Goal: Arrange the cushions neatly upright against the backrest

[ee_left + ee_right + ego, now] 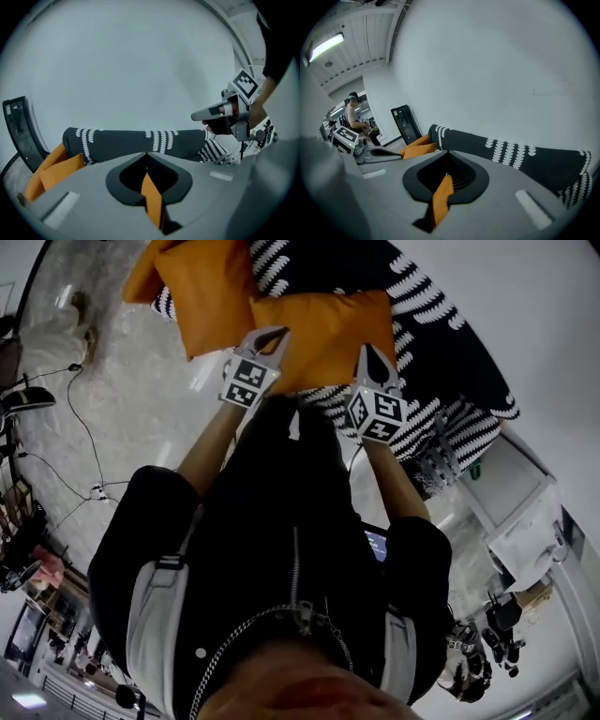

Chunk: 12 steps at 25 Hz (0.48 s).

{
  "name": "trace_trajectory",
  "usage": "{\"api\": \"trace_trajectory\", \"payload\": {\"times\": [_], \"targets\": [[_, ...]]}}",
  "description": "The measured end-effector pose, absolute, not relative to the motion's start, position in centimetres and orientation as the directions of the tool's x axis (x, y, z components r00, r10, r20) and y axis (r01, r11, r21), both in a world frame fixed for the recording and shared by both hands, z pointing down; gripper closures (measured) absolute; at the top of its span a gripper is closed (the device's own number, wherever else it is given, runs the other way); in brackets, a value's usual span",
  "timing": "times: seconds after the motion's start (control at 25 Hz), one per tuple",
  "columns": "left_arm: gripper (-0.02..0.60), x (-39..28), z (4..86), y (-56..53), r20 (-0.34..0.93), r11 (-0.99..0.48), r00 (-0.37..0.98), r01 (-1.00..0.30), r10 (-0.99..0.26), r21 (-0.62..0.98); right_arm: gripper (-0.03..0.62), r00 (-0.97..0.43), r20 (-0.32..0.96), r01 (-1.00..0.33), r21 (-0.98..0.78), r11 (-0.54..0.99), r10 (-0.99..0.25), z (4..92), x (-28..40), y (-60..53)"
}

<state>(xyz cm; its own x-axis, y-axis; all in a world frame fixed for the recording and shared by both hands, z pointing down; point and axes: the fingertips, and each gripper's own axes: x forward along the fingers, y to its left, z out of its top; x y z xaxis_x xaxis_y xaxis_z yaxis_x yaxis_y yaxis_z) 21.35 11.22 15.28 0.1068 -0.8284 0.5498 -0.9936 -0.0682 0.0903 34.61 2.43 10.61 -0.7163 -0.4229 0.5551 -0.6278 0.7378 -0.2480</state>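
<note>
Orange cushion (pixel 323 329), held by its near edge over the seat of the sofa (pixel 441 343), its far side towards the backrest (pixel 140 140). Left claw (pixel 267 338) closed on the cushion's near left corner; in the left gripper view a strip of the orange cover runs pinched between the shut jaws. Right claw (pixel 377 367) closed on the near right corner of the same cushion, with an orange strip likewise caught between its jaws in the right gripper view; the two claws stand side by side, each with its marker cube towards the person.

Second orange cushion (pixel 202 287), beyond and to the left of the held one and just beside it, lying at the sofa's left end; whether the two touch cannot be told.

Sofa black with rows of white marks; the backrest runs as a long dark roll against a plain pale wall (pixel 140 61).

Pale mottled floor (pixel 122 399) to the left of the sofa, with thin cables (pixel 80 418) across it; black-framed panel (pixel 405 124) standing past the sofa's left end; a person (pixel 350 112) in the far background.
</note>
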Motion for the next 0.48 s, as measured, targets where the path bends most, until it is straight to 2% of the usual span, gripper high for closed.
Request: {"api": "trace_trajectory", "payload": {"times": [0.28,0.48], "targets": [[0.578,18.4,19.5,10.6,0.591,-0.009,0.064,-0.995,-0.804,0.095,0.591,-0.676,0.557,-0.675,-0.206,0.708,-0.482,14.8,34.6,-2.4],[0.578,13.9,23.8,8.6,0.604,0.102,-0.036,-0.992,-0.796,0.076,0.591,-0.634,0.582,-0.703,-0.158,0.694,-0.51,19.9,33.9,-8.8]]}}
